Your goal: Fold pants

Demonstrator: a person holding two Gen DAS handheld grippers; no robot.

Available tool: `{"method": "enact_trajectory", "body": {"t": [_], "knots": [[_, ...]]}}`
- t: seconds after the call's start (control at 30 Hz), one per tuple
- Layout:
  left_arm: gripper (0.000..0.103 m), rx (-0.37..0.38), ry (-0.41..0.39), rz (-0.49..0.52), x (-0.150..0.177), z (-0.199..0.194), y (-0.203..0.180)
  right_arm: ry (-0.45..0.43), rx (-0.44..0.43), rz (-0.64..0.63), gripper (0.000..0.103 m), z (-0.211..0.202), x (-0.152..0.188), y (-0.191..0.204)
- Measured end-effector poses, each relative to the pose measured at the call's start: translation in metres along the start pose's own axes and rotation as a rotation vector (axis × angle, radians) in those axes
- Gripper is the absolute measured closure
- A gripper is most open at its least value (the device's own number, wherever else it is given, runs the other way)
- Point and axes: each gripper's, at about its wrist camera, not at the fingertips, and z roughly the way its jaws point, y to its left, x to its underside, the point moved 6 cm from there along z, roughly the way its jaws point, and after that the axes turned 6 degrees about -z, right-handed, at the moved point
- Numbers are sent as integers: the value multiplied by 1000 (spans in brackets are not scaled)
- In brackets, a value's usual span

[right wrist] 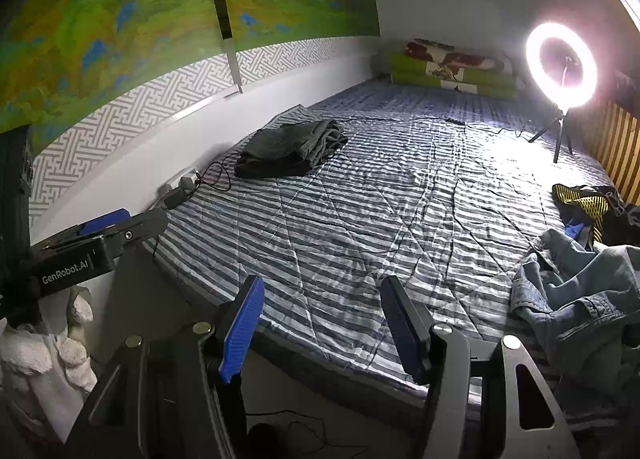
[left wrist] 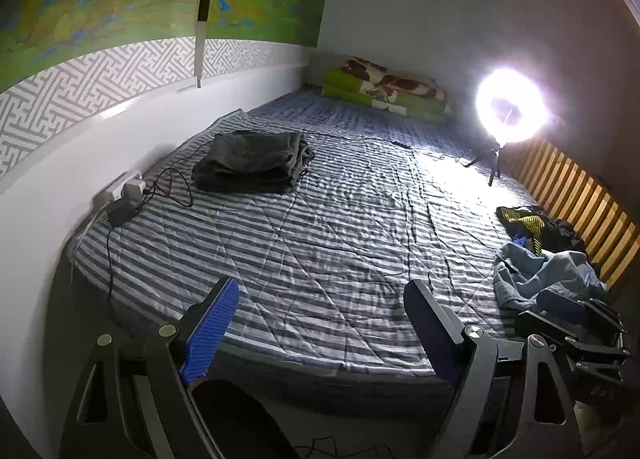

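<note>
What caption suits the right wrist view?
Open hand-held gripper poised over striped bed: folded dark pants by the wall, crumpled jeans waiting.

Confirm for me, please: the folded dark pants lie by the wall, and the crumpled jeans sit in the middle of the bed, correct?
Not quite. The crumpled jeans sit at the bed's right edge, near the wooden slats, not in the middle, as the right wrist view shows. The folded dark pants do lie by the wall.

A ring light (right wrist: 561, 65) stands near what looks like folded bedding (right wrist: 452, 69).

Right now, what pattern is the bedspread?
Blue and white stripes on the bedspread, clearest from the right wrist.
</note>
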Motion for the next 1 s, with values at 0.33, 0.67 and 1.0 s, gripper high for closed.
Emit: {"method": "enact_trajectory", "body": {"t": [0.33,0.67,1.0], "knots": [[16,-10,6,6,0,4,0,3,-2,7,46,2,3,0],[16,-18,14,19,0,8,0,6,1,24,46,4,5,-6],[9,-32,26,0,-4,14,3,9,6,39,46,8,7,-13]]}}
